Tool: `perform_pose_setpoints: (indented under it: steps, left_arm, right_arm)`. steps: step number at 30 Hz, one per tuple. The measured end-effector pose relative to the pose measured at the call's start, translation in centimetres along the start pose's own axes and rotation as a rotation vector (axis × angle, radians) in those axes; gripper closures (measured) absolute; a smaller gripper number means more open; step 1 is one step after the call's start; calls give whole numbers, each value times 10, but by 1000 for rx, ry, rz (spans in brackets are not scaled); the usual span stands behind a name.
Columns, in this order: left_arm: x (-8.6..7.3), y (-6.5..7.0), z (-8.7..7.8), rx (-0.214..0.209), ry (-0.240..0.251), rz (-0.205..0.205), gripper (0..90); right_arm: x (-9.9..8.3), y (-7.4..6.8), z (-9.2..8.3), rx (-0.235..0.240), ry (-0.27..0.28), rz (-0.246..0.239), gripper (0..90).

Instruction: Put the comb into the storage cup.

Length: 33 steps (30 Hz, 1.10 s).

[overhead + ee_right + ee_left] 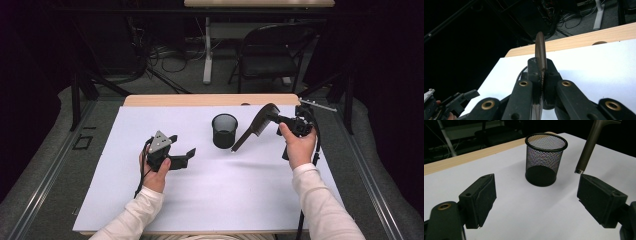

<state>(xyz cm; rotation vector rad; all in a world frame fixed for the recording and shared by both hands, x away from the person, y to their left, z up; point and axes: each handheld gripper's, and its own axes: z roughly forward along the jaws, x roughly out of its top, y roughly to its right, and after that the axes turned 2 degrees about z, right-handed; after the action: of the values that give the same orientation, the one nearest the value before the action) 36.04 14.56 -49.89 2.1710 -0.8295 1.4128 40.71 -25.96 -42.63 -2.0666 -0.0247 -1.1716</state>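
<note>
In the right gripper view the dark brown plastic comb (540, 53) is seen edge-on, a thin blade whose teeth are mostly hidden between the black pads, and the black wire-mesh pencil cup (522, 72) shows as only a sliver behind the jaws. In the left gripper view the comb's top is cut off by the frame, leaving just the handle and its metal-tipped end (586, 147).

The right tool (286, 120) is clamped on the comb's toothed end — the comb (255, 127) slants down and to the left from it, its handle tip hanging in the air just beside the mesh cup (224, 130), not touching it. The right hand (299, 145) is raised off the tabletop, forearm in a white sleeve coming up from the lower edge. The left tool (181, 148) has its jaws spread wide with nothing between them (it points toward the cup); the left hand (154, 170) holds it low over the sheet.

The cup stands upright on a white sheet (210, 195) covering the tabletop — a strip of pale wood (200, 100) shows at the far edge. Beyond lie a dark room, a black folding chair (270, 50) and tangled cables on the floor (170, 57).
</note>
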Motion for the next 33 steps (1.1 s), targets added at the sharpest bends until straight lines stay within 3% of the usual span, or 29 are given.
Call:
perform_pose_setpoints:
  steps: [12,33]
  left_arm:
    - [0,-1,-1,7,4,-9,161]
    - [0,-3,-3,8,12,-13,161]
  right_arm:
    - [21,-5,5,-38,2,-25,871]
    - [41,-13,3,-72,19,-52,871]
